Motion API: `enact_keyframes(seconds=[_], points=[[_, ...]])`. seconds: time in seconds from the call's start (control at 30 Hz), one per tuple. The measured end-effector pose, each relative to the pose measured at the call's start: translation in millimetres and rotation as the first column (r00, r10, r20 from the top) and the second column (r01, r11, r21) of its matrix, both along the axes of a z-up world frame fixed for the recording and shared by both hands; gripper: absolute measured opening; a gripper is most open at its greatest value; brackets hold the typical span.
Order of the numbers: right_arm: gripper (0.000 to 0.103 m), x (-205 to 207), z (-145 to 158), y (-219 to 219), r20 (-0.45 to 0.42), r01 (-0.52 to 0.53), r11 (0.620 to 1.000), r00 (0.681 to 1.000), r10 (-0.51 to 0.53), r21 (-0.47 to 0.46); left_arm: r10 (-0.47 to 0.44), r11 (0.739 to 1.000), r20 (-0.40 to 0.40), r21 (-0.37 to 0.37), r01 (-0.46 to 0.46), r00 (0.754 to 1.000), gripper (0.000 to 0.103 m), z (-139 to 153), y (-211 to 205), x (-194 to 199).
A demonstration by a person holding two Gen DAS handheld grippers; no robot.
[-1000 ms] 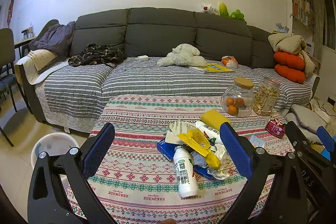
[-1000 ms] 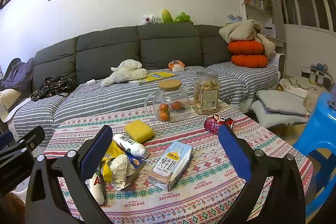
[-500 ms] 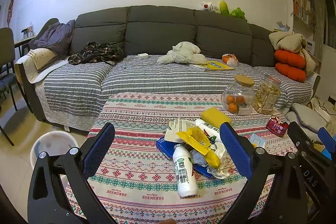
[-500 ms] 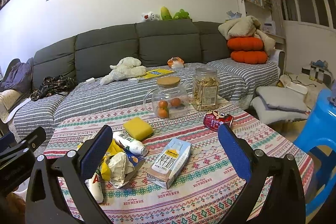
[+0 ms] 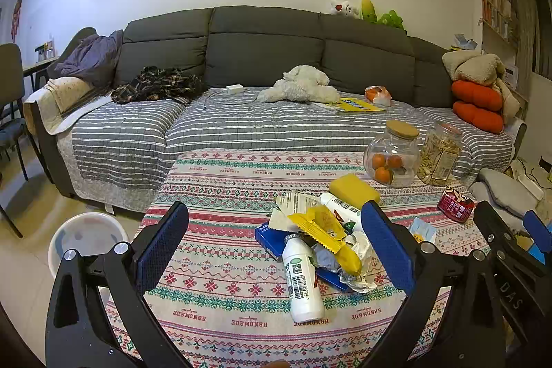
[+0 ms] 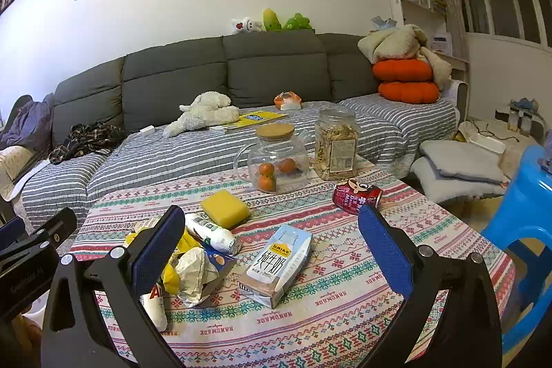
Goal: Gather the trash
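Crinkly wrappers [image 5: 322, 228], smooth plastic bottle [image 5: 302, 276], boxy carton [image 6: 276, 264].

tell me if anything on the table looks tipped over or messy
Yes. A red can lies on its side near the jars, a milk carton lies flat, and a white bottle is toppled against a heap of crumpled wrappers.

The worktop [image 6: 345, 316] wears a patterned cloth. On it lie a milk carton [image 6: 276, 264], a red can [image 6: 357, 195], a yellow sponge [image 6: 225, 208], two jars [image 6: 276, 161] and a heap of wrappers [image 5: 327, 240] with a white bottle [image 5: 303, 278].
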State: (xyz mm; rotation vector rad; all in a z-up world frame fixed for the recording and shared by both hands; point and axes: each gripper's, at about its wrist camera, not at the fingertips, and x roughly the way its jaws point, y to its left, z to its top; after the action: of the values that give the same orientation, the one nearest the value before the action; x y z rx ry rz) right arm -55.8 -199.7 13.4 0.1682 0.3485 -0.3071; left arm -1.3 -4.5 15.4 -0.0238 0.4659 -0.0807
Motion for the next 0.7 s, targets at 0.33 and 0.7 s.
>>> enact_keyframes(seconds=[0.33, 0.7], points=[[0.098, -0.1, -3.1, -0.8, -0.005, 0.002, 1.000, 1.000, -0.002, 0.003, -0.001, 1.000, -0.005, 0.002, 0.001, 1.000, 0.096, -1.6, -0.9, 0.9], [0.098, 0.5, -6.2, -3.6, -0.022, 0.003, 1.000, 1.000, -0.003, 0.009, -0.001, 1.000, -0.012, 0.006, 0.001, 1.000, 0.096, -3.6, -2.1, 1.0]])
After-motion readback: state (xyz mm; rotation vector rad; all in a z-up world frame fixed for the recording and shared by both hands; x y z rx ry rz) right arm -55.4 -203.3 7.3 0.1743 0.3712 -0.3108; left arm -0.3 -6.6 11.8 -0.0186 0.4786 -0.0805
